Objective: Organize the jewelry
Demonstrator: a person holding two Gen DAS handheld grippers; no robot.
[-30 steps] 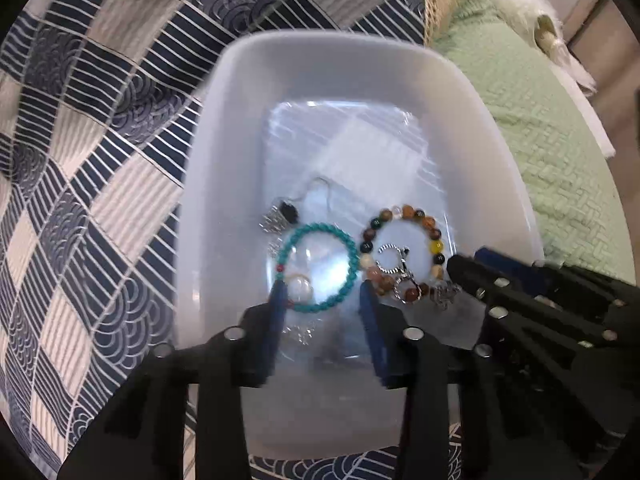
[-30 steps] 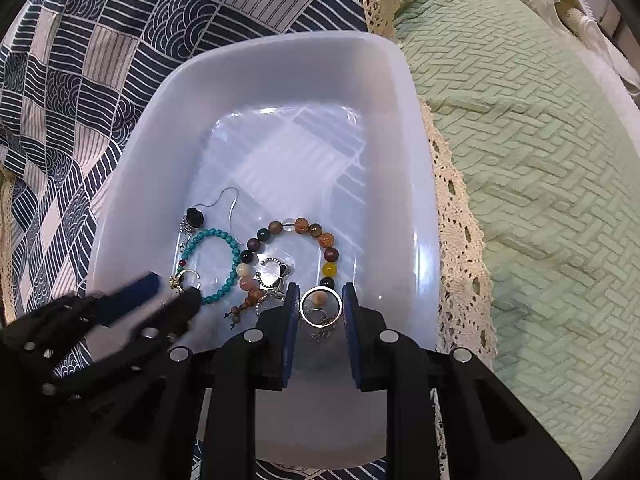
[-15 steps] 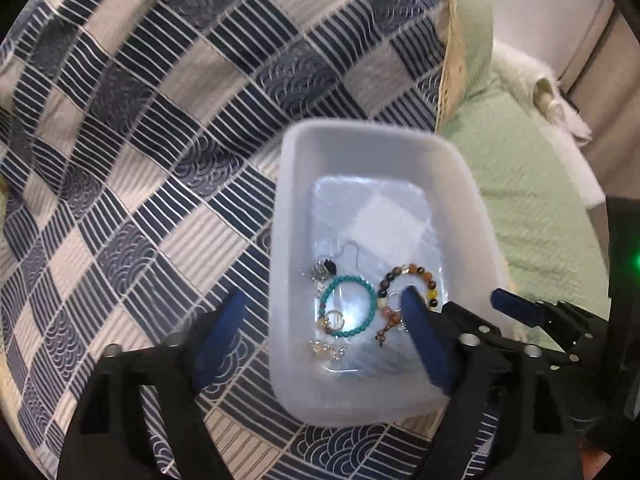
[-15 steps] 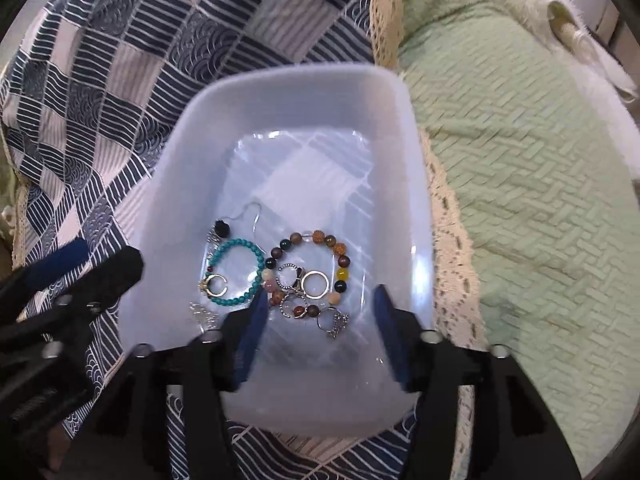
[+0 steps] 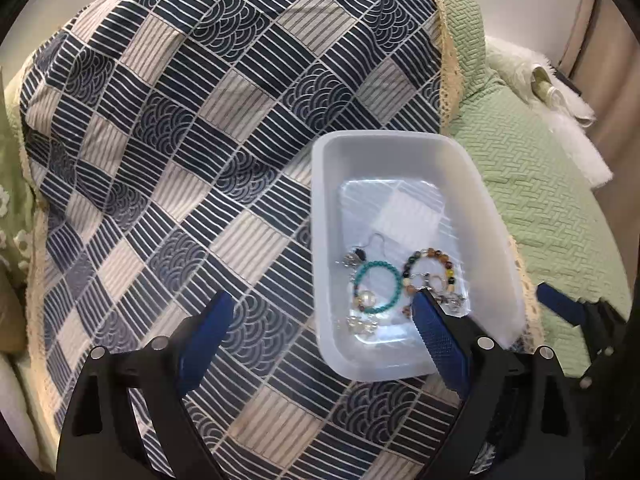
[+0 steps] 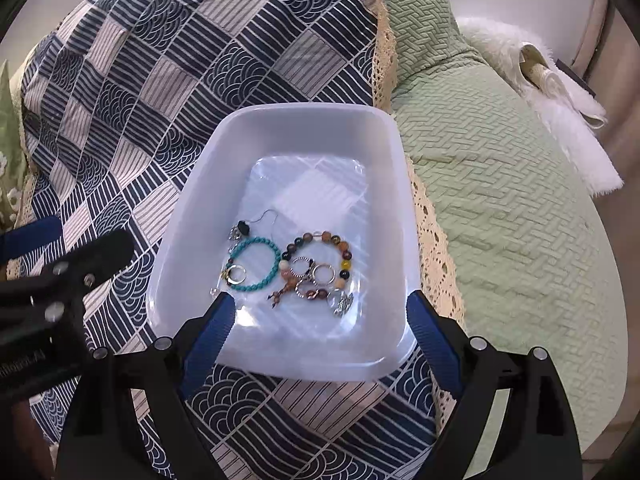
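Observation:
A white plastic tray [image 5: 400, 140] [image 6: 304, 114] lies on a patterned cloth. In it lie a turquoise bead bracelet [image 6: 256, 242] [image 5: 376, 266], a brown bead bracelet [image 6: 320, 236] [image 5: 432, 253], silver rings [image 6: 323, 273] and a hook earring with a black bead [image 6: 243, 227]. My left gripper [image 5: 320, 304] hangs above the tray's near left corner, its jaws opening wide with nothing between them. My right gripper [image 6: 320, 302] hangs above the tray's near edge, jaws also opening and empty. A finger [image 5: 560, 308] of the right gripper shows at the right edge of the left wrist view.
The blue and white patchwork cloth [image 5: 200, 160] has a lace edge [image 6: 432, 240] beside the tray. A green quilted cover [image 6: 520, 200] lies to the right. A white fluffy blanket [image 6: 560, 92] sits at the far right.
Both grippers have opened wide and risen away from the tray. The right one let go of a silver ring, which now lies by the brown bracelet. The left one drew back from the turquoise bracelet.

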